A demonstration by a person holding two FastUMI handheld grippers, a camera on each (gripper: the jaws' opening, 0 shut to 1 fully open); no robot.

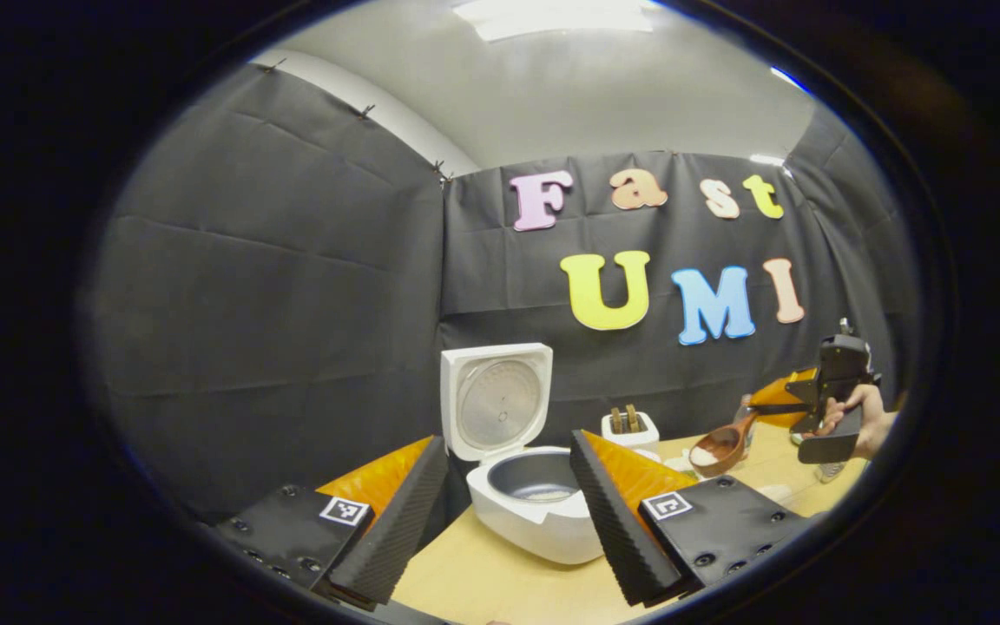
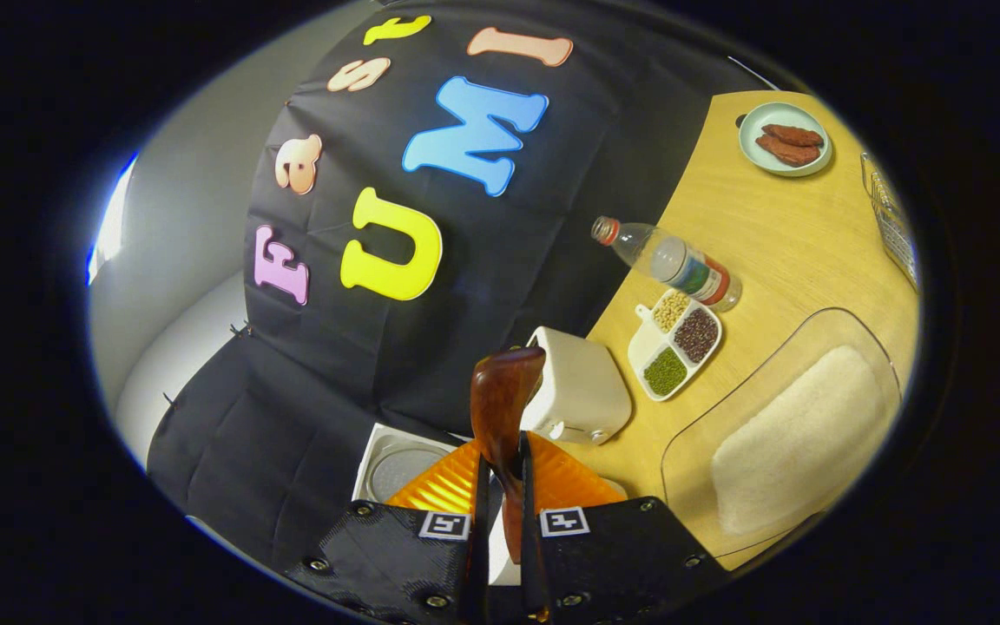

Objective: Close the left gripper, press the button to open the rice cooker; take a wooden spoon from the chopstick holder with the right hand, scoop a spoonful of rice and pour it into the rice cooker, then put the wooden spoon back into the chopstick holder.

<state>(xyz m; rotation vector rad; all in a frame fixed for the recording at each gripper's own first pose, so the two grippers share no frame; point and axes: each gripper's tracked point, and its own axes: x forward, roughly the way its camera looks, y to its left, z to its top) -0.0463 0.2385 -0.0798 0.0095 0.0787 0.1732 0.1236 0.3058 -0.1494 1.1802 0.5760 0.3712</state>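
In the left gripper view, the left gripper (image 1: pixel 509 503) had its two fingers spread wide and held nothing. Between and just beyond them stood the white rice cooker (image 1: pixel 535 512) on the wooden table (image 1: pixel 474 582), its lid (image 1: pixel 496 399) swung up and the grey inner pot (image 1: pixel 536 476) exposed, with a little pale rice apparently on its bottom. Behind the cooker, to the right, sat the white chopstick holder (image 1: pixel 630 430) with two utensil ends sticking up. Farther right, a hand (image 1: pixel 865 421) held the right gripper (image 1: pixel 765 404), which carried the wooden spoon (image 1: pixel 720 449); its bowl held a heap of white rice and hung above the table, right of the cooker and apart from it.

In the right gripper view, the right gripper (image 2: pixel 500 486) had its fingers pressed together on the spoon's handle, with the spoon (image 2: pixel 504 399) pointing away, its bowl seen from the back. Beyond it lay the chopstick holder (image 2: pixel 578 386), and the cooker's lid (image 2: pixel 396 464) showed to the left. On the right sat a clear tray of rice (image 2: pixel 799 434), a divided dish of beans (image 2: pixel 678 343), a plastic bottle (image 2: pixel 669 260) lying down and a plate of sausages (image 2: pixel 785 139).

The spoon looked stiff, light and smooth, so a firm pinch on the handle should suit it. The loose rice would likely spill if the bowl tipped before reaching the pot.
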